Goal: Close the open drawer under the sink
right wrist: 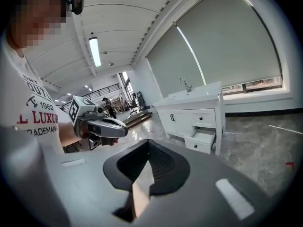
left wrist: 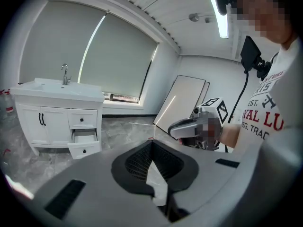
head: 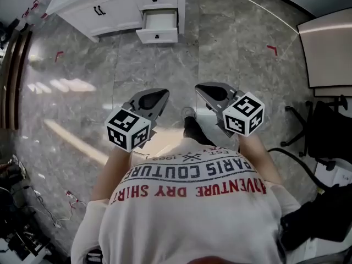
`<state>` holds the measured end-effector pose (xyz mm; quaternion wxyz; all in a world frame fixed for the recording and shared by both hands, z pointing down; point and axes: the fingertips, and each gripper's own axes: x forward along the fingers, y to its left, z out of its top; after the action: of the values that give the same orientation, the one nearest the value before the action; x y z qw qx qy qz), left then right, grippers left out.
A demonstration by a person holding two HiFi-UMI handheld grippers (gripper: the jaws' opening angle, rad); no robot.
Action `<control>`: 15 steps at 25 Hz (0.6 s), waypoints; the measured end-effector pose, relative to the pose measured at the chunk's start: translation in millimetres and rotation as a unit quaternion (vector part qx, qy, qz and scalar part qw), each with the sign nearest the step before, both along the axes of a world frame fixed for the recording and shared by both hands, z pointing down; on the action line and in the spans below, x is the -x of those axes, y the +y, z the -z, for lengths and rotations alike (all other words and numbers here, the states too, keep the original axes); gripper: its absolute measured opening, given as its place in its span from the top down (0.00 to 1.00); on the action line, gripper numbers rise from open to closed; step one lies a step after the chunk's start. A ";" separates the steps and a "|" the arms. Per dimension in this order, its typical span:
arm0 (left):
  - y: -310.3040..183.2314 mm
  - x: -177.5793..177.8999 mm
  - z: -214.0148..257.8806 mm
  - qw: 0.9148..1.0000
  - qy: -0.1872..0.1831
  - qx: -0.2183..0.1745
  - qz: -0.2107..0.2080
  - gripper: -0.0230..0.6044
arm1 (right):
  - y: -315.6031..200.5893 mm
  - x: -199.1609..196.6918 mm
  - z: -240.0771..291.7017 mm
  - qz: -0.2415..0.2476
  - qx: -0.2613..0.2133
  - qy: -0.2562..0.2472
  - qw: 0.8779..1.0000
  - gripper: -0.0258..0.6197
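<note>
Left gripper (head: pixel 163 95), right gripper (head: pixel 199 88) closed, empty; open drawer (head: pixel 158 28) well ahead.

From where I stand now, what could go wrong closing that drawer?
1. The open drawer is far across the floor; the left gripper and right gripper are both well short, so pushing now would likely meet air.
2. Its small knob might deflect the shut jaws; the flat front beside it looks safer.

Head view steeply downward; gripper views low, facing forward, sharing the far sink cabinet (left wrist: pixel 57 122)
</note>
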<state>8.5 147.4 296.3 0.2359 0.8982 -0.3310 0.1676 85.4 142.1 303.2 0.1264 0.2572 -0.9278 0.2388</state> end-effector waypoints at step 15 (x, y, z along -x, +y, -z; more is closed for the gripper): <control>-188.4 -52.1 5.7 0.999 -0.035 -0.019 0.010 0.96 | -201.9 -57.9 9.9 0.010 -0.062 0.035 0.997 0.96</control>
<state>60.6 -41.0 290.6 0.2089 0.8927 -0.3511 0.1901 143.3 -59.8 293.3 0.1452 0.2636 -0.9383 0.1704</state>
